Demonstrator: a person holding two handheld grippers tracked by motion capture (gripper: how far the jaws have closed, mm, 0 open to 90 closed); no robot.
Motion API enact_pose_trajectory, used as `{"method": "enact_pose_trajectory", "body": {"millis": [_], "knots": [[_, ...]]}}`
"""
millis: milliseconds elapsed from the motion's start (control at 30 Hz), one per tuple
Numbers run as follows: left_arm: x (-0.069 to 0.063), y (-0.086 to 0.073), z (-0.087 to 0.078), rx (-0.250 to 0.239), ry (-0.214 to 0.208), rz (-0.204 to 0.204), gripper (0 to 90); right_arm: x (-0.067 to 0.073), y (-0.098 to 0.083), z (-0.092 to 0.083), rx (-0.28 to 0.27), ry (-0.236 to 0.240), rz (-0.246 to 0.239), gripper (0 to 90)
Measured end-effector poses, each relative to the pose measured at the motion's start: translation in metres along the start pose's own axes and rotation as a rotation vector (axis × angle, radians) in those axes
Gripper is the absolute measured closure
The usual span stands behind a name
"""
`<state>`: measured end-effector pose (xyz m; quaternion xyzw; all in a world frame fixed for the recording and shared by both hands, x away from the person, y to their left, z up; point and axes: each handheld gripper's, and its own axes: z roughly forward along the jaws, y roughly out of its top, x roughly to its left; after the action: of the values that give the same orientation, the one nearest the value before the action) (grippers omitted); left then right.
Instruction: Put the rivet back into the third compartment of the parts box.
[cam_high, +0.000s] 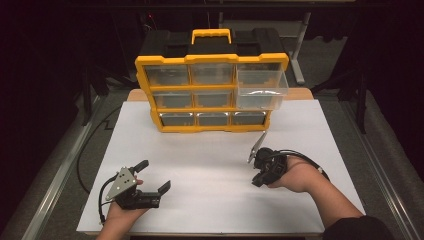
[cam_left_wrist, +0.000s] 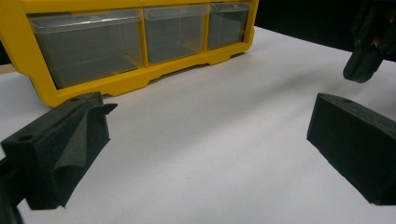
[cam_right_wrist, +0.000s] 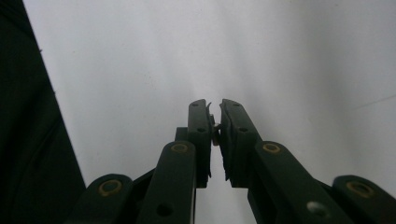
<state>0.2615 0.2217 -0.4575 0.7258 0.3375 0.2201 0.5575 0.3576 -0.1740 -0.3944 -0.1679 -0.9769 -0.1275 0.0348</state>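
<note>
High view gives us a white counter (cam_high: 210, 170) in a dark room, with a grey floor and metal rails at both sides. At the far edge stands a yellow drawer cabinet (cam_high: 212, 92) with a handle on top; we count nine clear drawers in three rows of three. One drawer (cam_high: 262, 90), top right, is pulled well out; the other eight sit closed. Behind the cabinet lies a black case, mostly hidden and lost in shadow.

We see two grippers. Our left gripper (cam_high: 152, 175) rests low at the near left, its jaws wide apart with nothing between them. Our right gripper (cam_high: 261, 170) is near the right side, in front of the cabinet and below the open drawer, jaws close together. In the right gripper view a tiny sliver shows in the narrow gap; we cannot tell what it is. A thin grey plate (cam_high: 257, 146) rises from that gripper.
</note>
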Motion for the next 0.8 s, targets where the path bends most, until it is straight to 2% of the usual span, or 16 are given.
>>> {"method": "enact_pose_trajectory", "body": {"millis": [167,267,300,567,800], "knots": [[0.0,0.0,0.0,0.003,-0.004,-0.001,0.4,-0.001,0.002,-0.022,0.005,-0.004,0.012,84.1],[0.0,0.0,0.0,0.001,-0.004,-0.001,0.4,-0.003,0.005,-0.042,-0.012,0.003,0.029,84.1],[0.0,0.0,0.0,-0.001,-0.003,-0.002,0.4,-0.003,0.005,-0.042,-0.012,0.003,0.029,84.1],[0.0,0.0,0.001,0.0,-0.011,-0.001,0.4,-0.006,0.013,-0.079,-0.014,0.005,0.005,84.1],[0.0,0.0,0.0,-0.001,-0.016,0.002,0.4,-0.001,0.023,-0.115,-0.018,-0.017,-0.016,84.2]]}}
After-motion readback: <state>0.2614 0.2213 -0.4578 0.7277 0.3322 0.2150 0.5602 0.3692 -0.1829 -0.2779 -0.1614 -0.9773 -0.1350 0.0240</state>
